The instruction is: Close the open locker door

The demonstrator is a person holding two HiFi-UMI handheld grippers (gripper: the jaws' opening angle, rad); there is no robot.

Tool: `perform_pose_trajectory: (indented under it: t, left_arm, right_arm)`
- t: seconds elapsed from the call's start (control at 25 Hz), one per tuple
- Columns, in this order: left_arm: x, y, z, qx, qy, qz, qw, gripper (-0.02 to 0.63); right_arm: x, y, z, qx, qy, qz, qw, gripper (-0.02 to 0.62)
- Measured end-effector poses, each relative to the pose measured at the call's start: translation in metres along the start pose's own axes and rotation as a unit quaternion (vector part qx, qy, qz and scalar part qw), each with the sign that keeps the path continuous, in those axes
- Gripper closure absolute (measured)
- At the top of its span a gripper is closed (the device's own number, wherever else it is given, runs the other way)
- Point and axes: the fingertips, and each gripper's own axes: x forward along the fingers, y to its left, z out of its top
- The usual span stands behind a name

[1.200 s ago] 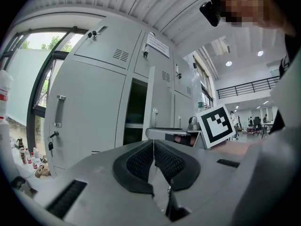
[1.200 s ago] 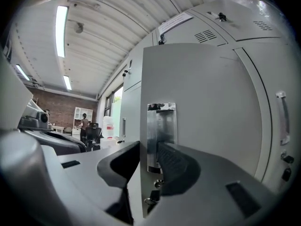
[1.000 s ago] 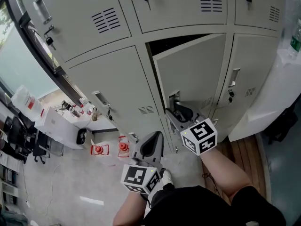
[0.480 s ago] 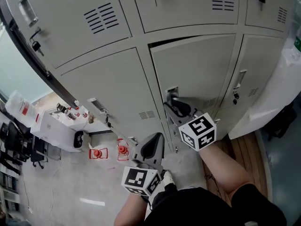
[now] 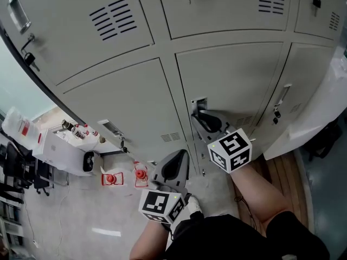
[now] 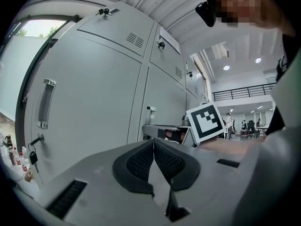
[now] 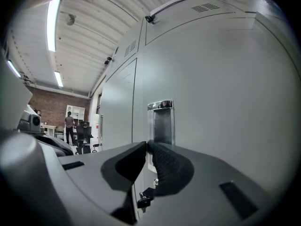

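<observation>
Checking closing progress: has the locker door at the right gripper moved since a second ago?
Yes. The locker door swung inward, closing the dark gap below the fixed upper door.

Six locker doors (image 5: 227,85) face two tongs, left (image 5: 179,156) and right (image 5: 198,114).

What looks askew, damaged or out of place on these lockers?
Nothing stands out. The middle locker door sits flush with the neighbouring doors, no gap shows round its edges, and its handle looks straight.
</observation>
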Motion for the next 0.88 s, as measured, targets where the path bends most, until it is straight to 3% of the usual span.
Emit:
perform_pose_trajectory:
  t: [0.88]
  left_arm:
    - [0.014, -0.004, -0.002, 0.000, 0.008, -0.026, 0.9996, 0.586]
  right_arm:
    - [-0.012, -0.014, -0.004, -0.015, -0.011, -0.016, 1.000, 0.494]
